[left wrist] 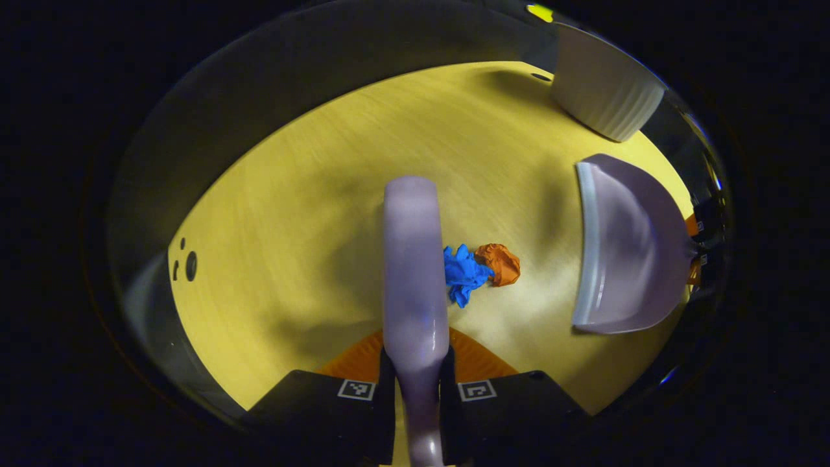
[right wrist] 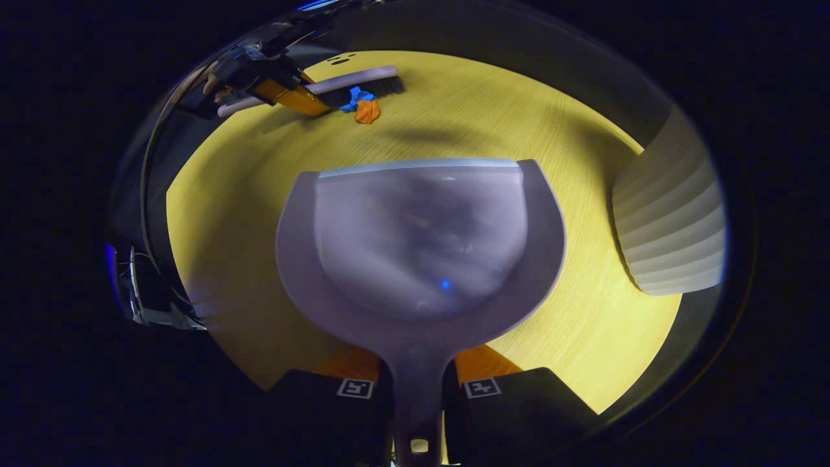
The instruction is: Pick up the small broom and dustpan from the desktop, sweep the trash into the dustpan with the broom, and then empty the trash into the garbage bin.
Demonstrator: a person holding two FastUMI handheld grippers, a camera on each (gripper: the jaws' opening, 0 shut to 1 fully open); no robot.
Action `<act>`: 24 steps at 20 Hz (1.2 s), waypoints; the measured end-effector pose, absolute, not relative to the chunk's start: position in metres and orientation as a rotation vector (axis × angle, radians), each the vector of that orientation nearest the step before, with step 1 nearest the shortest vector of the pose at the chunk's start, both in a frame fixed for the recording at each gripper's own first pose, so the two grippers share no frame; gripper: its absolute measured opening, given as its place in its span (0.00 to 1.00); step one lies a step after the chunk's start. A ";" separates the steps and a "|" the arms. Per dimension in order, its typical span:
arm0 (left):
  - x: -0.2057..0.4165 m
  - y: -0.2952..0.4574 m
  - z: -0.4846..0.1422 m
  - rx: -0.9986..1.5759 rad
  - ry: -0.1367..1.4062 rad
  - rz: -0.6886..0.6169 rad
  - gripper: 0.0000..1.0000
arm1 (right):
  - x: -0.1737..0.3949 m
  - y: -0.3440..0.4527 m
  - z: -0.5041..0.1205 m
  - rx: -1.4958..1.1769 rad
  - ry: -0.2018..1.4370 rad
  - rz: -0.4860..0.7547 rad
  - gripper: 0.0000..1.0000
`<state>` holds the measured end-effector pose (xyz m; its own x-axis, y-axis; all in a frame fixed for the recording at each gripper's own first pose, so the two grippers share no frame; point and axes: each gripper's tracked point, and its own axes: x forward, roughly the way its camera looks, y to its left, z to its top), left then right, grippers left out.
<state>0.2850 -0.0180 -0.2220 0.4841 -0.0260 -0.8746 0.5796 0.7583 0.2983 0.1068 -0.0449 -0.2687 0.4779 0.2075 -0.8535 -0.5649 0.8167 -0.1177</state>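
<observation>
Left gripper view. My left tongs [left wrist: 416,389] are clamped on the handle of the small broom [left wrist: 414,259], both fingers pressing its narrow neck; the broom's back runs forward from them over the yellow wood-grain table [left wrist: 311,214]. Taking the broom as landmark, the blue paper scrap [left wrist: 462,272] touches its right flank and the orange paper scrap [left wrist: 500,263] lies just beyond the blue one, touching it. Farther out on that same side stands the dustpan [left wrist: 622,253], its open lip turned toward the scraps and well apart from them. The ribbed white garbage bin [left wrist: 603,84] sits beyond the dustpan, near the table's far edge.

Right gripper view. My right tongs [right wrist: 418,395] grip the dustpan's [right wrist: 421,246] handle, one finger on each side. Its tray looks empty. Beyond its front lip, across open table [right wrist: 583,311], I see the broom [right wrist: 353,81] with both scraps against its bristles. The bin [right wrist: 671,227] stands to the dustpan's right.

Handling, as I judge it. Broom and dustpan look like light, stiff, smooth plastic, so the narrow handles are the right hold and may twist if gripped loosely. The crumpled scraps seem featherlight and apt to skid on the slick table. The surroundings are dark.
</observation>
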 end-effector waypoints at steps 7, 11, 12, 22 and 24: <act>0.222 -0.084 -0.245 0.609 1.122 -0.577 0.30 | 0.109 -0.048 -0.278 -0.437 0.926 0.517 0.35; 0.190 -0.119 -0.255 0.548 1.185 -0.629 0.31 | 0.109 -0.049 -0.280 -0.429 0.899 0.517 0.36; 0.185 -0.123 -0.256 0.529 1.193 -0.631 0.32 | 0.109 -0.047 -0.281 -0.420 0.897 0.514 0.40; 0.124 -0.129 -0.206 0.244 0.970 -0.538 0.32 | 0.111 -0.046 -0.273 -0.350 0.848 0.467 0.36; 0.108 -0.119 -0.184 0.178 0.894 -0.510 0.32 | 0.107 -0.047 -0.272 -0.350 0.836 0.461 0.36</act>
